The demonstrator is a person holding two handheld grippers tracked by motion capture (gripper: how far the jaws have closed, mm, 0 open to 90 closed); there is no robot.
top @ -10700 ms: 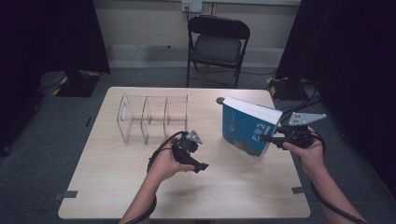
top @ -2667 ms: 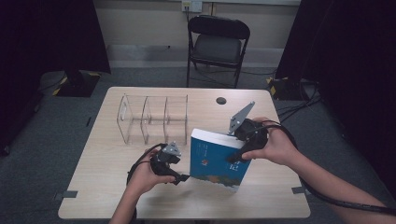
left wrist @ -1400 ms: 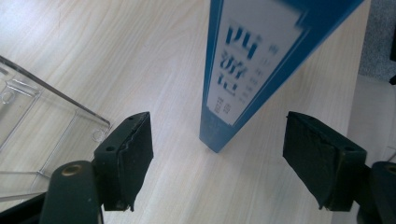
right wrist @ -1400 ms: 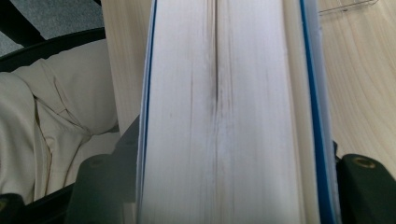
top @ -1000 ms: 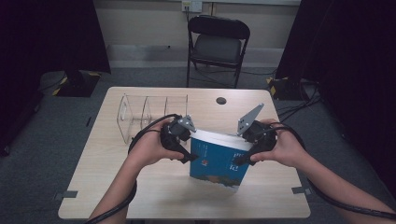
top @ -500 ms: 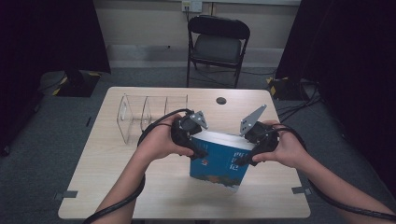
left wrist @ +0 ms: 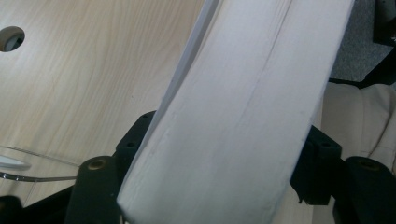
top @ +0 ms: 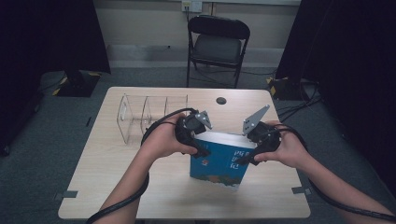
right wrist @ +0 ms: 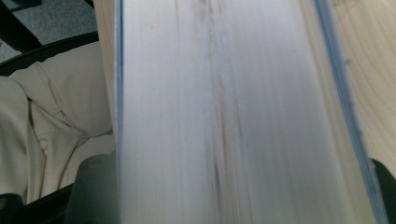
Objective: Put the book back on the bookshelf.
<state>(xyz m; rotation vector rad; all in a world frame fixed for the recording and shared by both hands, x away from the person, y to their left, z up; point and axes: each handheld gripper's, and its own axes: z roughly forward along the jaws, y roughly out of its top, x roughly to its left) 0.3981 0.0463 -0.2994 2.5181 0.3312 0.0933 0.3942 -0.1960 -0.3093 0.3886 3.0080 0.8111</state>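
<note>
A thick blue book stands up on the worktop, near the front and a bit right of the middle. Its blue cover faces the person and its white page edge points up.

The left gripper is at the book's top left corner. In the left gripper view, the white pages sit right between the two black jaws, one jaw on each side of the book. So the left jaws are clamped on the book, or very close to it.

The right gripper is at the book's top right side. In the right gripper view, the page edge sits very close between the two jaws. These jaws look clamped on the book too.

Behind the book, to the left, is a clear rack with slots in it. The slots look free. A chair stands past the far side of the worktop.

The step in hand looks like this: both grippers are holding the book up so it can be carried. I think the book is meant to go into the rack.

The next move calls for lifting the book with both grippers together, so it does not tip or slip. Then it must go back and to the left, toward the rack. The book has to stay upright and line up with a slot before it goes down. The rack is light and clear, so a bump could push it away.
</note>
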